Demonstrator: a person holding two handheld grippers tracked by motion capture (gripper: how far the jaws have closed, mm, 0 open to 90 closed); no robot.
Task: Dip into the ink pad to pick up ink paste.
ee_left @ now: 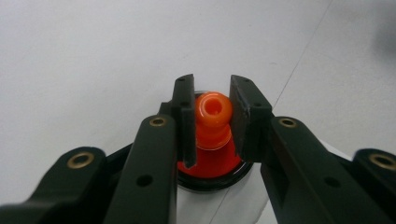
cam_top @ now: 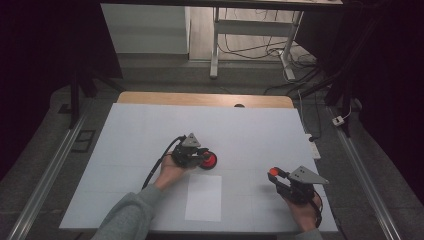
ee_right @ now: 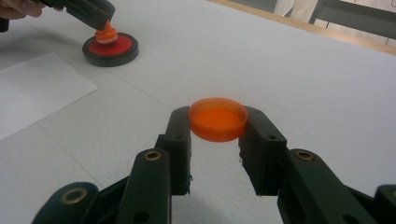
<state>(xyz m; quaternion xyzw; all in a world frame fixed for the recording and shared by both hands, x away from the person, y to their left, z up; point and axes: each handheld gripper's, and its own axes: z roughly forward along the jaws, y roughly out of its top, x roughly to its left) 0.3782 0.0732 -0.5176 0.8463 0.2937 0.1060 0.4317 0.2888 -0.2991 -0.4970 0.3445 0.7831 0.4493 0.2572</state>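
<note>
Both grippers are busy and both are clamped on something: the left gripper (cam_top: 200, 156) has its jaws pinched around the orange knob (ee_left: 213, 112) of a small stamp, and the right gripper (ee_right: 217, 135) is closed on an orange cap (ee_right: 218, 118), held by its rim, open side up, clear of the table. Over on the left, the stamp stands upright in the round red ink pad (ee_right: 110, 48) with its black rim, so my read is that we are in the inking step, the stamp face pressed down into the red. That pad sits on the white table cover (cam_top: 150, 130), just beyond the far left corner of the white sheet of paper (cam_top: 203, 197), which lies flat near the person's edge, between the two hands. Nothing is printed on that sheet as far as I can make out; it looks blank from above and in the right gripper view. So, judging the score: cap off and parked in the right gripper's jaws, stamp apparently loading ink, and the main event yet to come. What's left, I'd say, is lifting the stamp off the pad, carrying it across to the paper, pressing a mark, and then getting that cap back on. Whether the cap belongs to the stamp or the pad, I can't tell from here.
</note>
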